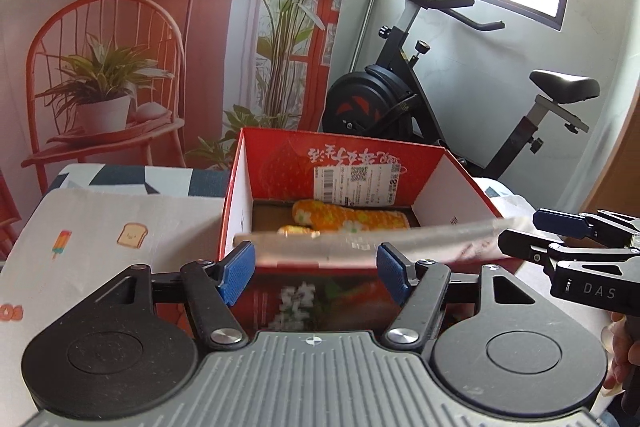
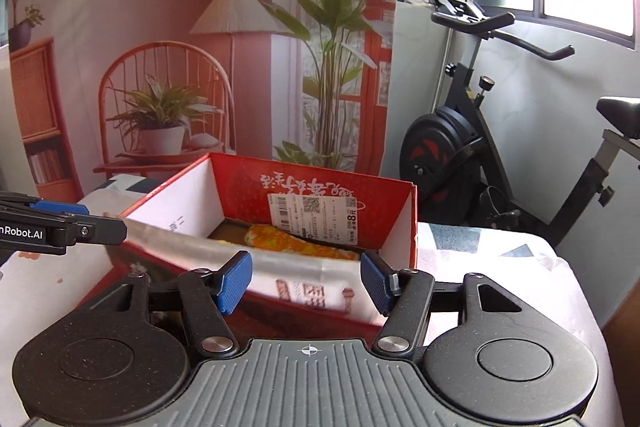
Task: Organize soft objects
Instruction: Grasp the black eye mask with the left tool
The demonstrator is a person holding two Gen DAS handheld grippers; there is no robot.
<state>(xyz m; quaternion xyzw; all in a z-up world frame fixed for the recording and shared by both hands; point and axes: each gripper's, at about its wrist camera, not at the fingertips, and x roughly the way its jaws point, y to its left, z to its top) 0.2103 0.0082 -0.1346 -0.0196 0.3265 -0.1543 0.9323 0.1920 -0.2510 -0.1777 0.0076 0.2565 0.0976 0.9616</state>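
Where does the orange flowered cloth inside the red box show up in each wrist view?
Left wrist: orange flowered cloth lies on the box floor, just above picture centre, below the white label.
Right wrist: the cloth lies centre, along the back wall.
Shared landmark: white label on the red box.

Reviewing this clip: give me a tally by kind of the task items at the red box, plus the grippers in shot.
Red cardboard box: 1
Orange floral soft item inside the box: 1
White printed cloth lying over the box's near rim: 1
Grippers, both open: 2, the left gripper and the right gripper
Total: 5
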